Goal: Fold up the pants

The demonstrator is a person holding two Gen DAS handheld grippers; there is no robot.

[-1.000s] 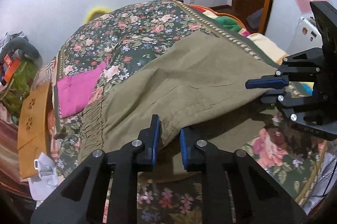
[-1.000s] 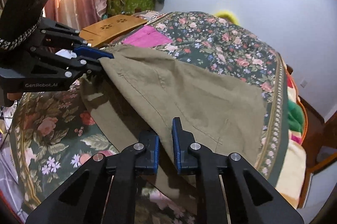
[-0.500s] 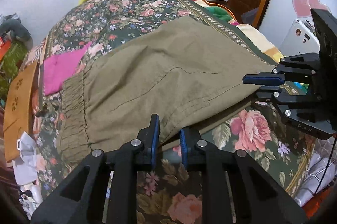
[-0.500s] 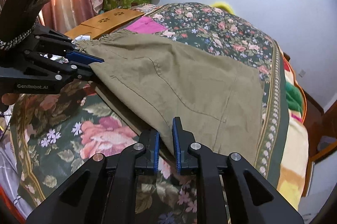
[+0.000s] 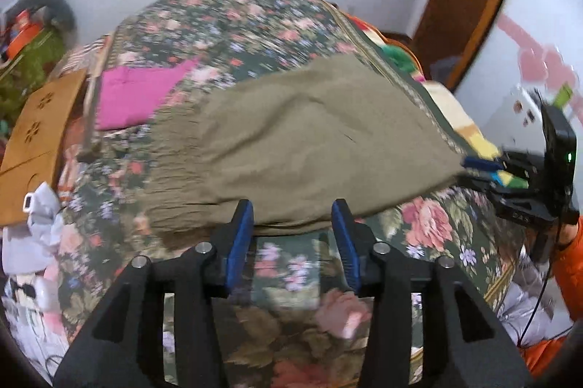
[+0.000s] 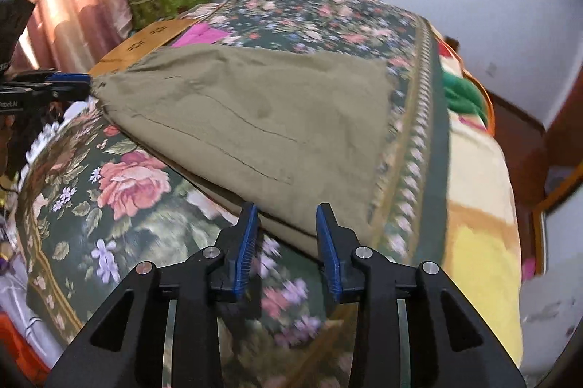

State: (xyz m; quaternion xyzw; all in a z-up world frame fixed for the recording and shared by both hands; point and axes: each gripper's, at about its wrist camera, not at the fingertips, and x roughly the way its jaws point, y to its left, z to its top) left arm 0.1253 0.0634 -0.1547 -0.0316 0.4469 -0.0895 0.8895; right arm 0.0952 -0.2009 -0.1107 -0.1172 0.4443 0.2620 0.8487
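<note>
pants lie just beyond both open hand-held grippers.

Both grippers, left gripper and right gripper, are showing black frames, blue ribbed pads and silver screws. An orange sleeve is showing beside a thin black cable.

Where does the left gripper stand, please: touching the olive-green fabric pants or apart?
Cannot tell. In the left wrist view the open left gripper overlaps the blurred edge of the olive-green pants; no contact or gap shows plainly.
</note>
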